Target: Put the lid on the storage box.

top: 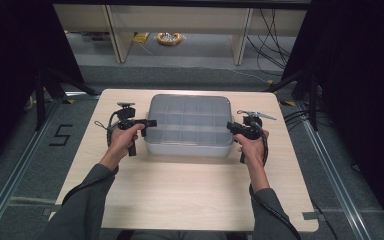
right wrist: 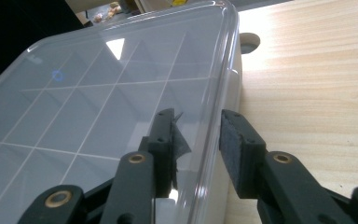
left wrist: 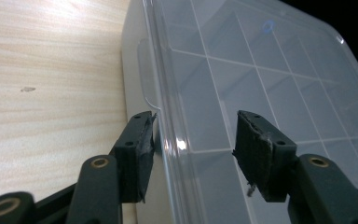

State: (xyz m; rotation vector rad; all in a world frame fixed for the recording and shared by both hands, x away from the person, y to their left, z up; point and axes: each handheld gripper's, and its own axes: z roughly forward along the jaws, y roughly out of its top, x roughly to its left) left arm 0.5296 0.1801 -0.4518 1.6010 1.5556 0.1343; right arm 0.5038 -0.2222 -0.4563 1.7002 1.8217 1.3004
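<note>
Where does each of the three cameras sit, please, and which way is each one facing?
High view: above the person's side, looking forward and down on the table; both forearms, left claw and right claw show.
Left gripper view: rides the left claw, looking along the box's left edge; its two black jaws show.
Right gripper view: rides the right claw, looking along the right edge; its jaws show.
All three views share the clear, lidded compartment box.

One clear lidded box (top: 188, 125), two tools, left (top: 150, 122) and right (top: 231, 126), one table (top: 180, 195).
</note>
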